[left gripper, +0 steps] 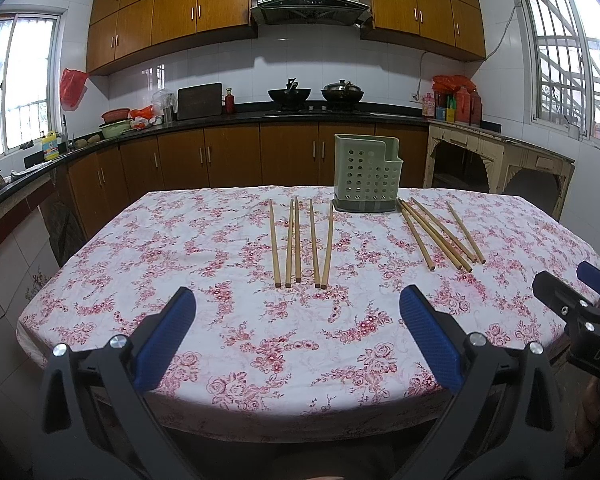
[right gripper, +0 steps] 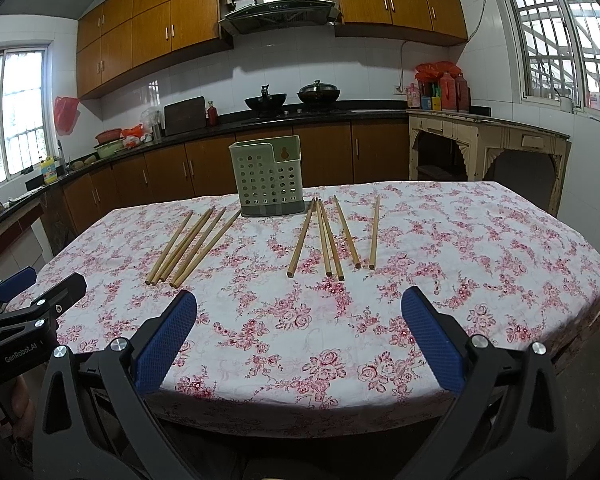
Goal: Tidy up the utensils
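Both hand-held grippers hang above the near edge of the table, the left gripper [left gripper: 296, 334] and the right gripper [right gripper: 298, 336] each with its blue-padded fingers spread wide and nothing between them. On the floral pink-and-white tablecloth [left gripper: 228, 328] lie ten slim wooden chopsticks in two groups of five: the left group [left gripper: 302, 240] lies nearly parallel, the right group [right gripper: 334, 236] fans out, and two of its sticks touch along their length. Between the two groups at the far side stands one pale green perforated plastic utensil holder [left gripper: 366, 182], upright on a dark base and apparently empty. The sticks are thin and lie flat on soft cloth, so a pinch from above could, I judge, catch the fabric or roll a stick aside. Where sticks lie touching, closing on one may drag its neighbour or lift two at once. A stick gripped near one end could tilt and miss the holder's opening, and a hard push might tip the light holder over. Count: two grippers, ten chopsticks, one holder.
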A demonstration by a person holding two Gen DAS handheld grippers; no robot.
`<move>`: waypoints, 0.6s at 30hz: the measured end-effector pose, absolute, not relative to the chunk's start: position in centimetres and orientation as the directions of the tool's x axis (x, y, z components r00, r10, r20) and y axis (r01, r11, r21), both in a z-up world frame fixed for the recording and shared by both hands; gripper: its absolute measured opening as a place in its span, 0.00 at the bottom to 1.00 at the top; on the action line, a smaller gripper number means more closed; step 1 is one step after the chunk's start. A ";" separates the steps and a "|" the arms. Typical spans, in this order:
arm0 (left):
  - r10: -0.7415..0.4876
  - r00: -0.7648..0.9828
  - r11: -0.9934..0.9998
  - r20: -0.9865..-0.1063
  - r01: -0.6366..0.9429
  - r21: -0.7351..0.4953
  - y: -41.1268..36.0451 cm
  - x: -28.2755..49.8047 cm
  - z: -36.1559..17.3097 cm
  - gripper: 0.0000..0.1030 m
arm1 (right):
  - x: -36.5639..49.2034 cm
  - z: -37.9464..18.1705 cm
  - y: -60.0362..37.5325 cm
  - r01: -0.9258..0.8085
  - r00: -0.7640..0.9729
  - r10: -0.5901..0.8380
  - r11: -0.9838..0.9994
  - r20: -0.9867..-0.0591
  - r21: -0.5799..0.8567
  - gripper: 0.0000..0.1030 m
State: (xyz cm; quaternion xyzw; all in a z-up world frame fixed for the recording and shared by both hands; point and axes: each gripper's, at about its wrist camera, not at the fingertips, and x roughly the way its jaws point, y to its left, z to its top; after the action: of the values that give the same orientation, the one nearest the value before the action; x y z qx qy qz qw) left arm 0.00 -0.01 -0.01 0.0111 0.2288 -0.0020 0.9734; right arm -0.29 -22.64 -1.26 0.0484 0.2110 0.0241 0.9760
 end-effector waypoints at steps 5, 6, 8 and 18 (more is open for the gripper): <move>0.001 0.895 1.000 -0.446 0.009 0.021 0.0 0.0 0.0 0.96 | -0.2 -1.2 -22.6 -0.026 0.909 0.067 0.994 -0.410 0.105 0.98; 0.001 0.895 1.000 -0.446 0.009 0.021 0.0 0.0 0.0 0.96 | -0.2 -1.2 -22.6 -0.026 0.909 0.067 0.994 -0.411 0.104 0.98; 0.001 0.895 1.000 -0.446 0.009 0.021 0.0 0.0 0.0 0.96 | -0.2 -1.2 -22.6 -0.026 0.909 0.067 0.994 -0.411 0.105 0.98; 0.022 0.878 1.000 -0.479 -0.017 0.015 0.6 1.1 -0.7 0.96 | 0.8 -1.8 -23.2 -0.026 0.895 0.082 0.991 -0.438 0.131 0.98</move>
State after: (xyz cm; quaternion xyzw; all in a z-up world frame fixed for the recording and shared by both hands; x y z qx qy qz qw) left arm 1.11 0.57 -0.74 0.0051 0.2471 0.0101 0.9689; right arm 0.78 -23.16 -1.79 0.0607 0.2272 0.0278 0.9715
